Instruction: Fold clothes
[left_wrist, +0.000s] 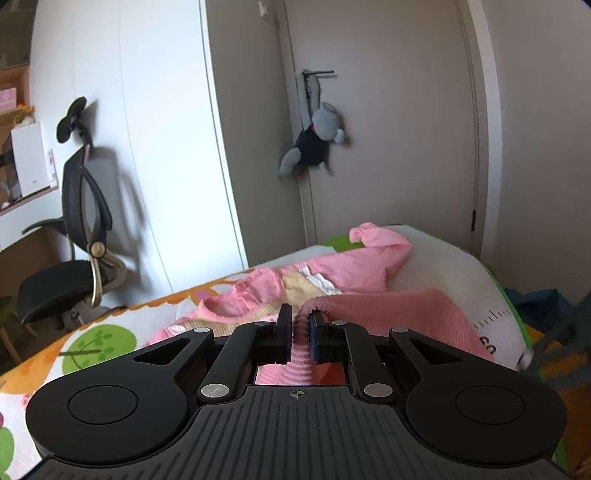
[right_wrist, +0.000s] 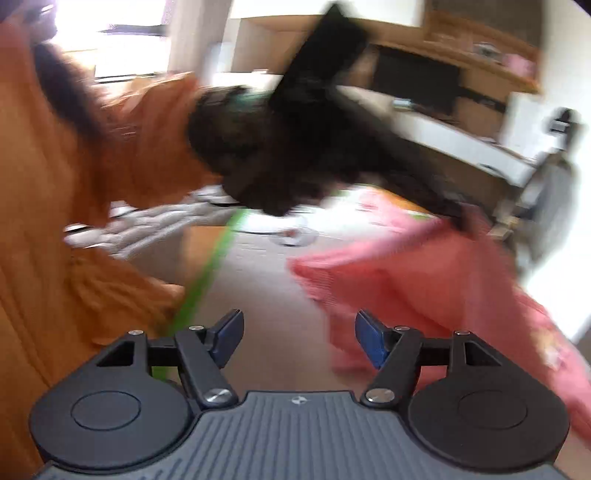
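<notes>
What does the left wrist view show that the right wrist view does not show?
Only the left wrist view shows the left gripper shut on a ribbed edge of the pink garment, a grey plush toy hanging on the door, and a black office chair.

Only the right wrist view, which is blurred, shows the right gripper open and holding nothing, and orange fabric on the left side of the picture.

Both views show the pink garment and the green-edged mat beneath it.

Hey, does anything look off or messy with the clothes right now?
Only mid-fold disorder: the pink garment lies rumpled, one sleeve flung sideways, while the left gripper pinches its ribbed edge. The right gripper is open. No damage visible.
</notes>
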